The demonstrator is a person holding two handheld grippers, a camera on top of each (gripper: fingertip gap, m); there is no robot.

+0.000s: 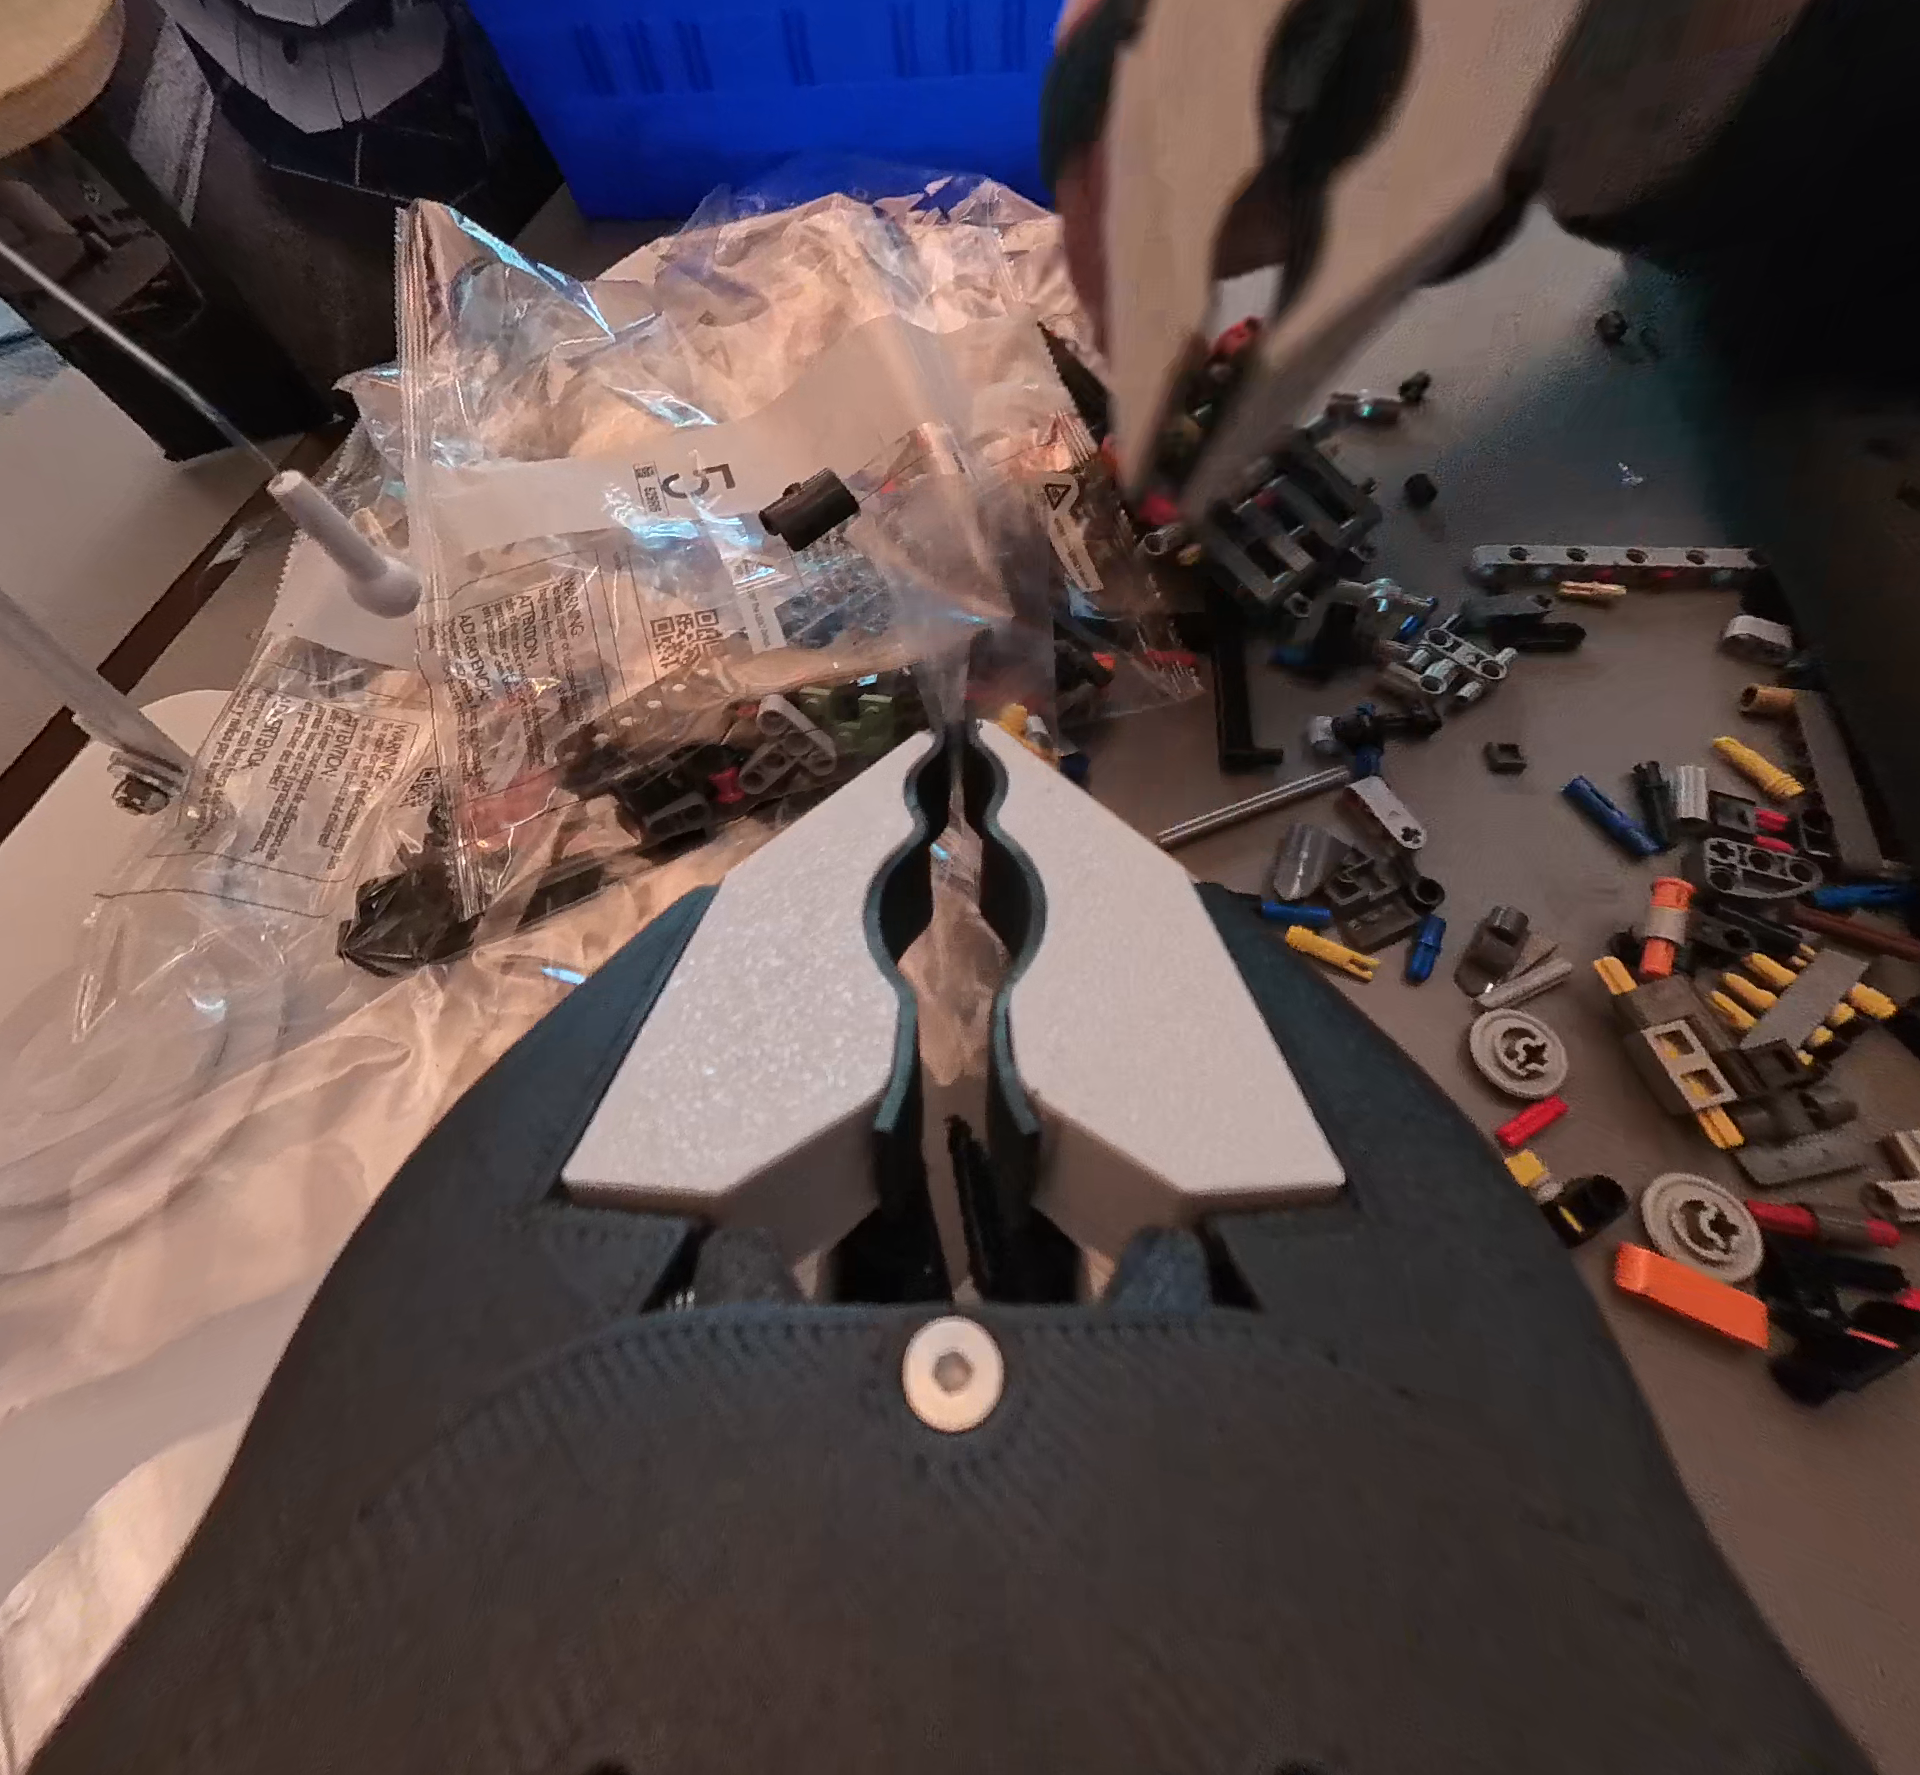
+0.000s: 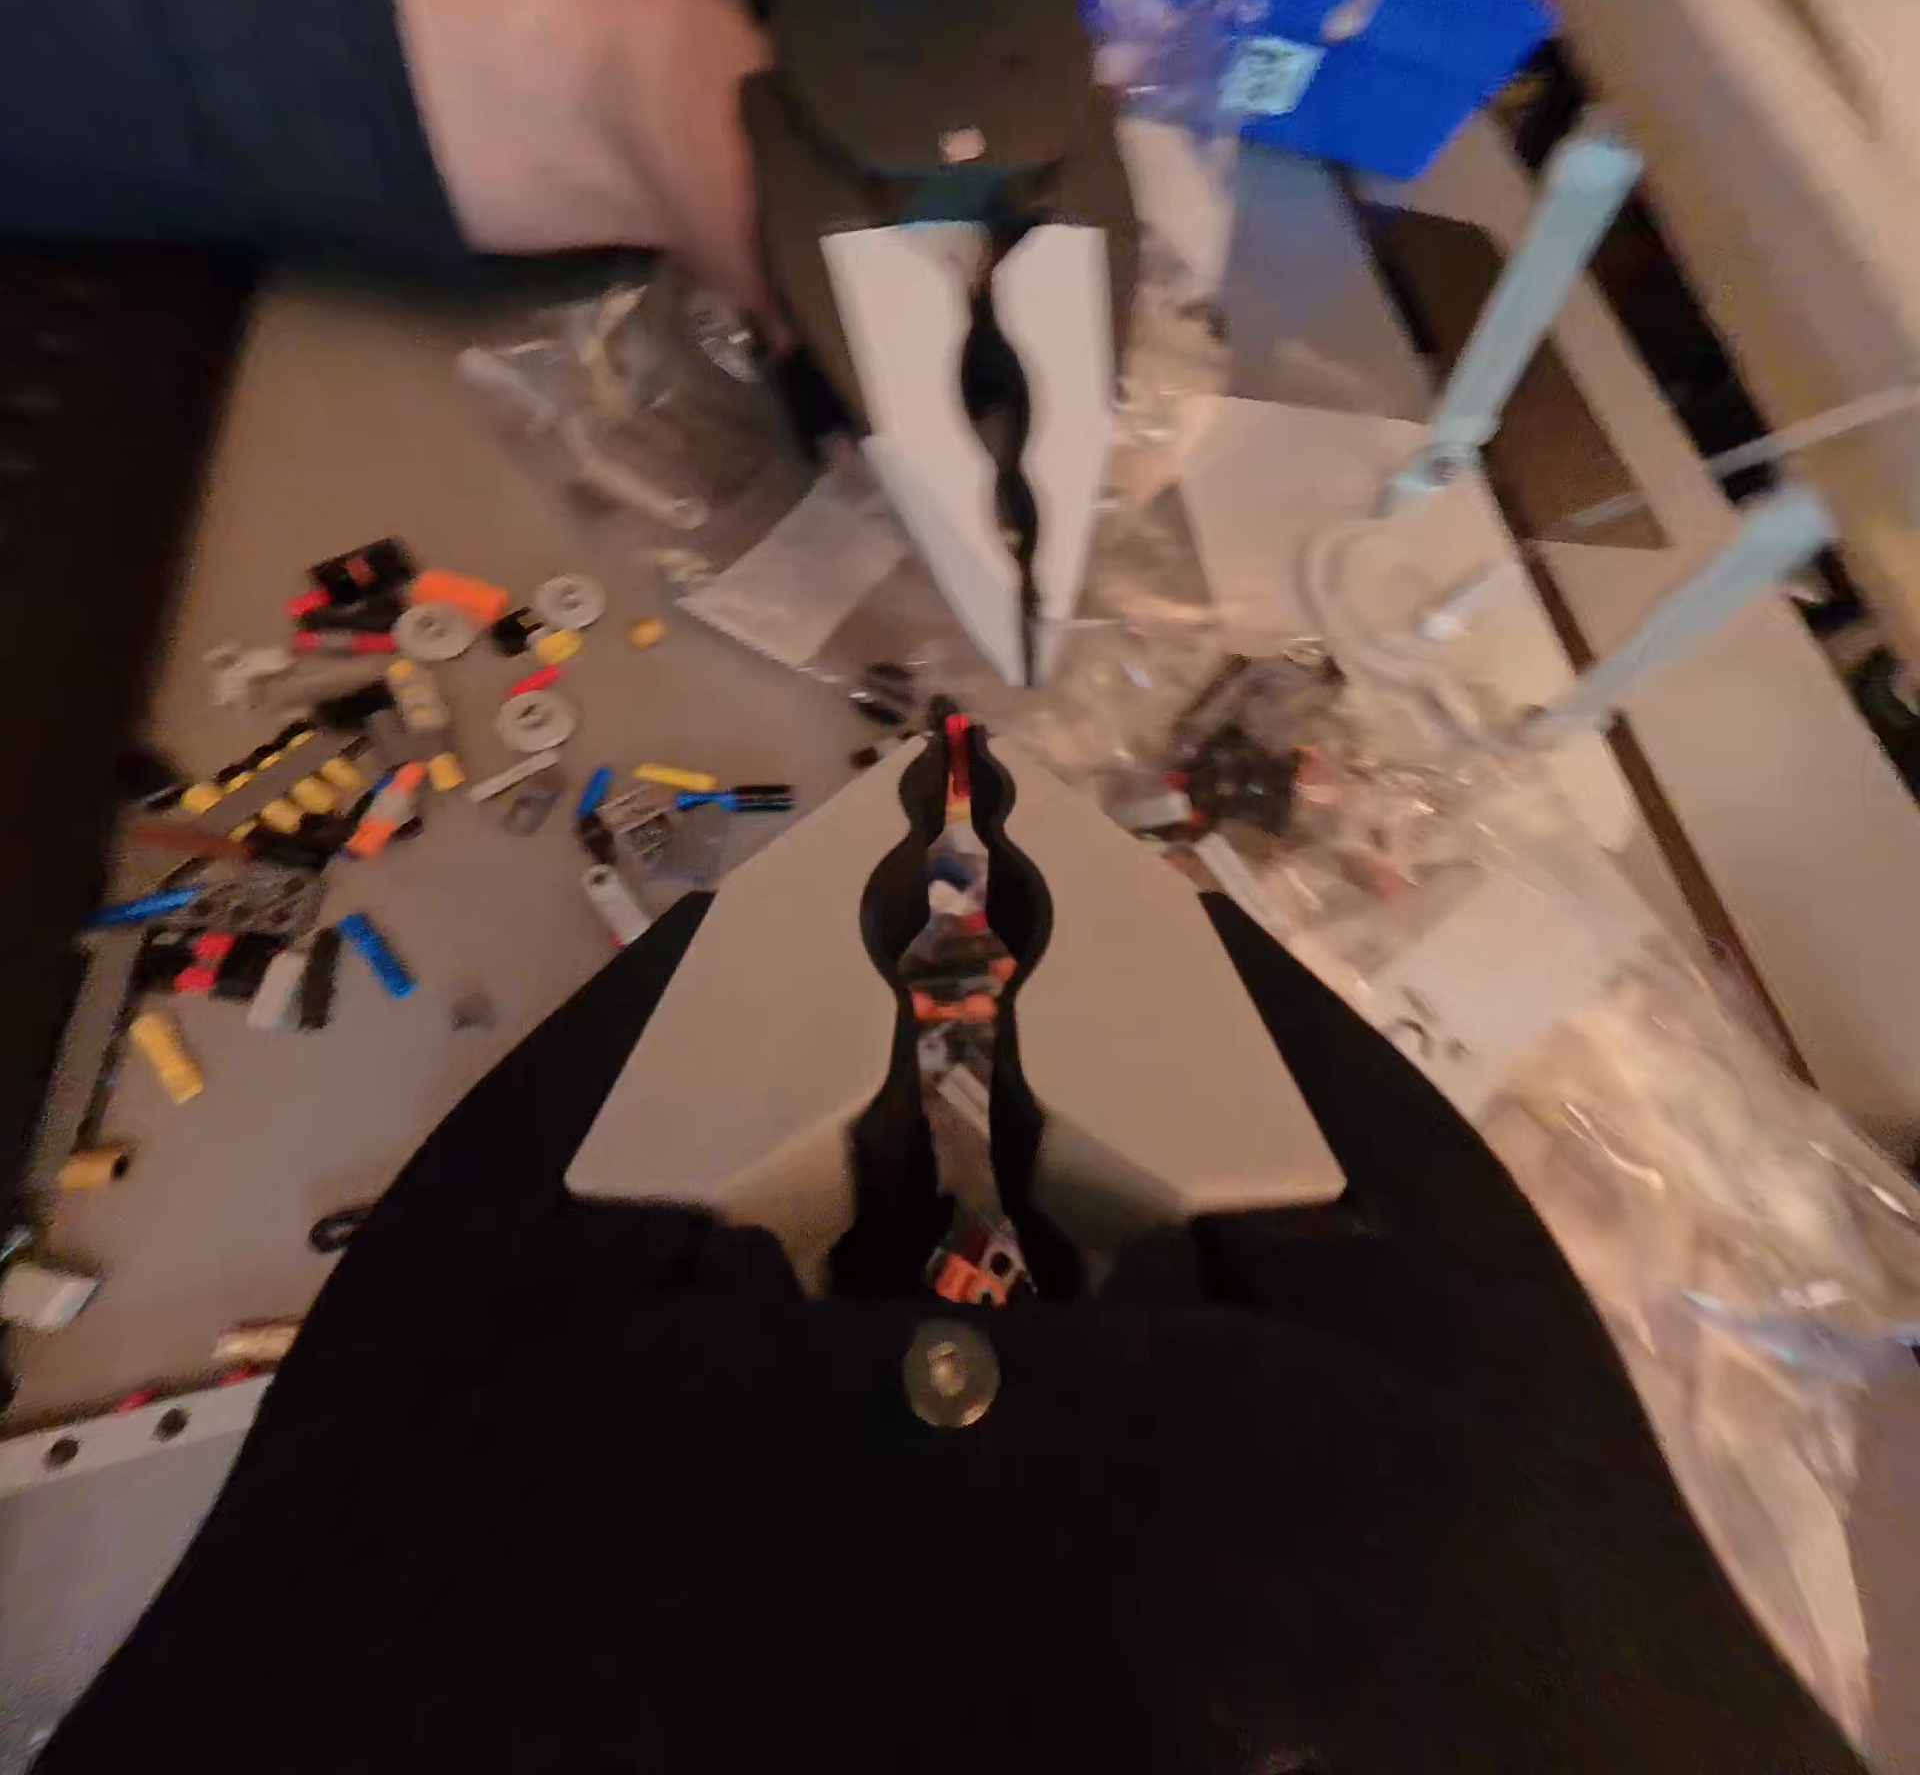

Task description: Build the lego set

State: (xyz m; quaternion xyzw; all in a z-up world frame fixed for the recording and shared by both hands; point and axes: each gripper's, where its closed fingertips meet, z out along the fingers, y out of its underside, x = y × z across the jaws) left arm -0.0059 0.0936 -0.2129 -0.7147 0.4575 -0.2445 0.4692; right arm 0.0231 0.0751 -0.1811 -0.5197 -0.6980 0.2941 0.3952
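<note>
Lego pieces: loose parts (image 1: 1662, 946) scattered over the grey table (image 1: 1558, 375) to the right side of the left wrist view; more still sealed in clear plastic bags (image 1: 623, 582) to the left.
Sub-assembly: dark grey framed build (image 1: 1288, 520) sits on the table at the edge of the bag pile, just under the right tool.
Left gripper (image 1: 961, 738): tongs pressed together, tips pinching a fold of clear bag film; holds no brick that I can see.
Right gripper (image 2: 956, 738): tongs nearly together, a small red-tipped piece (image 2: 954, 728) at the tips, looks pinched; blurred, so not certain. In the left wrist view its tips hang right over the sub-assembly.
Background: blue bin (image 1: 779, 42) behind the bags, dark set box (image 1: 260, 63) to its left, white stand (image 1: 343, 562) on the pale surface.
Step (judged): early assembly, fitting a small pin or connector into the grey frame while the left tool holds the bag aside.
Progress: low, most parts unbuilt, bags unopened.
Next move needs: lining the red piece up with a hole in the frame, steady push; frame is unheld, so it may slide, and the left tool would have to let go of the film to brace it.
</note>
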